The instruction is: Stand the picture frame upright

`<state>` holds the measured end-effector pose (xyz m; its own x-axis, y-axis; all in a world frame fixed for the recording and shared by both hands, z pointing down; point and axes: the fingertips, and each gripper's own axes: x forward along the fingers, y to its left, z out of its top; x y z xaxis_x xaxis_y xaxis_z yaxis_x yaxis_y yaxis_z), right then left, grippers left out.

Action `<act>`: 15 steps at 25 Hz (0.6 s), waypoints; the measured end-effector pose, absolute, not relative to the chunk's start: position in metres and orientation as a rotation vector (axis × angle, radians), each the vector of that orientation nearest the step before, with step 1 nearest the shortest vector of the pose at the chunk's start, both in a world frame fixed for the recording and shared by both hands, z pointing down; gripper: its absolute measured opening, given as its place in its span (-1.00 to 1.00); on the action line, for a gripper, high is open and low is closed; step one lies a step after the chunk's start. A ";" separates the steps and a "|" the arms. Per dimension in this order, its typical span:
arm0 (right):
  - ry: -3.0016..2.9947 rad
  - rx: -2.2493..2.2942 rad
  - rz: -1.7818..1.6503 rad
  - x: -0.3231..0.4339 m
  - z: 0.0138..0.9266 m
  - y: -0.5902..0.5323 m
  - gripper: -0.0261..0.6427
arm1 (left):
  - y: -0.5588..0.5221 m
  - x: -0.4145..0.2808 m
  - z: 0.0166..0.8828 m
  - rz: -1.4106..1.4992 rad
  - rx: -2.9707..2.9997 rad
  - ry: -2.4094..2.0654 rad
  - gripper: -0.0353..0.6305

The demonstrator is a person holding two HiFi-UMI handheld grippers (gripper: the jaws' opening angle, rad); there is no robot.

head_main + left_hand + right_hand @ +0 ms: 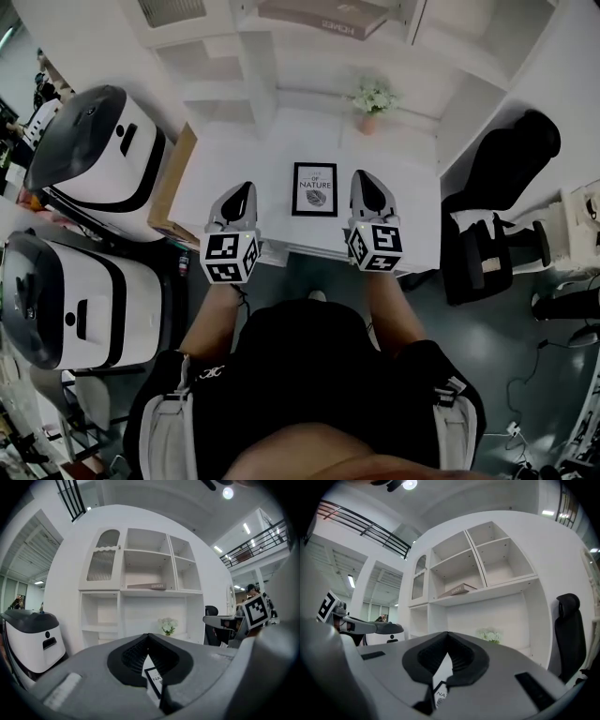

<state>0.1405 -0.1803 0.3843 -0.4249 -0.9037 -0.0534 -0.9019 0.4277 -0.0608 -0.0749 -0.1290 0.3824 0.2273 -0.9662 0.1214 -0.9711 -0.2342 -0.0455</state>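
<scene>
Closed, empty left gripper (245,188) and right gripper (362,177) flank the flat picture frame (314,189) near the table's (412,217) front edge.

Black-rimmed picture frame (314,189) possibly plastic, paper print; desk (417,220) smooth matt white.

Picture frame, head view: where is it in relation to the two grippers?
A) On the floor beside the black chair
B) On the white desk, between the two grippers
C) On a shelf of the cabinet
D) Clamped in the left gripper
B: the picture frame is on the white desk, with the left gripper on one side and the right gripper on the other. Both grippers are shut and empty.
</scene>
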 end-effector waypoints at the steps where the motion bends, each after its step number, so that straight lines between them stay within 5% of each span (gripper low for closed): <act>1: 2.587 -1.645 -0.041 0.141 0.385 -0.187 -0.92 | -0.135 -0.075 0.383 0.195 2.429 -1.915 -0.84; 15: 2.533 -1.806 -0.098 0.120 0.405 -0.252 -0.91 | -0.218 -0.113 0.404 0.257 2.488 -1.770 -0.84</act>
<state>0.1200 -0.2524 0.4054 -0.3263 -0.9452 0.0123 -0.9433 0.3248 -0.0683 -0.1135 -0.2177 0.4035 0.3198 -0.9301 0.1810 -0.9431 -0.3309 -0.0340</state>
